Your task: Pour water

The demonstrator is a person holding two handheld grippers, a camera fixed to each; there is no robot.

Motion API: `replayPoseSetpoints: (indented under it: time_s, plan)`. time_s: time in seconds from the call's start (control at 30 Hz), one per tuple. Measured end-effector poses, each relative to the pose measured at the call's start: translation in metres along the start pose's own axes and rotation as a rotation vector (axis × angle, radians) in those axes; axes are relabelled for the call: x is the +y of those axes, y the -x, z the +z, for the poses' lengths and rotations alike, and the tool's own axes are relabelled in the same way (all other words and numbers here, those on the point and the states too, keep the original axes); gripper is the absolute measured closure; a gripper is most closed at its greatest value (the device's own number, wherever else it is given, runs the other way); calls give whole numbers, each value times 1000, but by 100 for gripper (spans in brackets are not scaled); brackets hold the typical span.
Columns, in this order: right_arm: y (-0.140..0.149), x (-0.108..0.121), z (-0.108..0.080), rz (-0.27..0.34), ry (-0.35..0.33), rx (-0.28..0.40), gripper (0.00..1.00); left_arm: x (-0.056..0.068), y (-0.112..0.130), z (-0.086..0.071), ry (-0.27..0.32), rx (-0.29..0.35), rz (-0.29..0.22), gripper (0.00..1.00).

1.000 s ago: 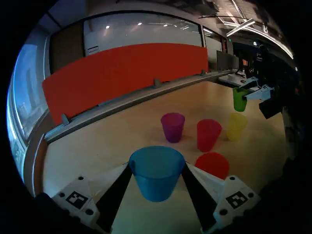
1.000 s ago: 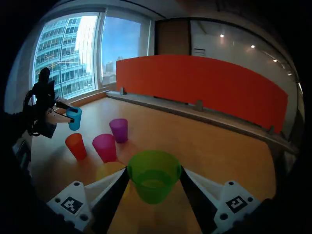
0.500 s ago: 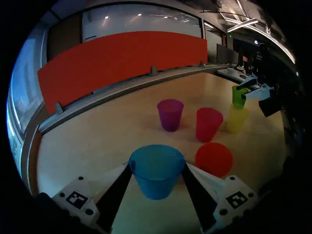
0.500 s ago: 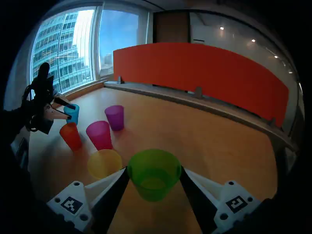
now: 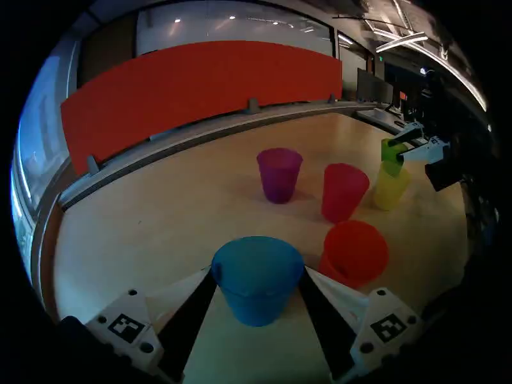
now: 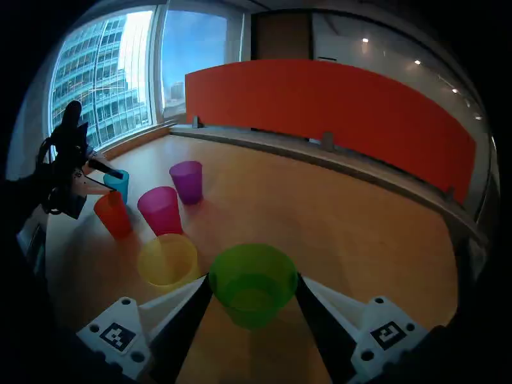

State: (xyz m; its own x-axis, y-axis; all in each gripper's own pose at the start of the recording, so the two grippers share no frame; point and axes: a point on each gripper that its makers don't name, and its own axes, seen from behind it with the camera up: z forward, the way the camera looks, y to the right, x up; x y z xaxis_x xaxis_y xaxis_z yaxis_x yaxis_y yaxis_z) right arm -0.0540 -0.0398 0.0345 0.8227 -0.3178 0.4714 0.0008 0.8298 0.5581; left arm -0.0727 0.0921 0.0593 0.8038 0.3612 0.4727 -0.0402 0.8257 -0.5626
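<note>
Held blue cup (image 5: 257, 278) upright, just beside orange cup (image 5: 353, 251). Held green cup (image 6: 253, 281) upright, near yellow cup (image 6: 168, 259). Behind: pink cup (image 5: 343, 191), purple cup (image 5: 279, 174), both upright.

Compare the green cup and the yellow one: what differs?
The translucent green plastic cup is clamped in the right claw, raised off the wooden table; the translucent yellow plastic cup stands free on it. Green seems to hold liquid; yellow looks empty. Both are upright and tapered.

daylit from windows (image 6: 109, 77) in the right gripper view. dimmer under ceiling lights (image 5: 397, 43) in the left gripper view. curved at edges.
</note>
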Motion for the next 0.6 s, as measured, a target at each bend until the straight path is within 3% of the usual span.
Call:
replayPoseSetpoints:
  time_s: [0.6]
  plan:
    - [9, 0, 3, -1, 5, -22, 8, 4, 10, -9, 9, 5, 11, 13]
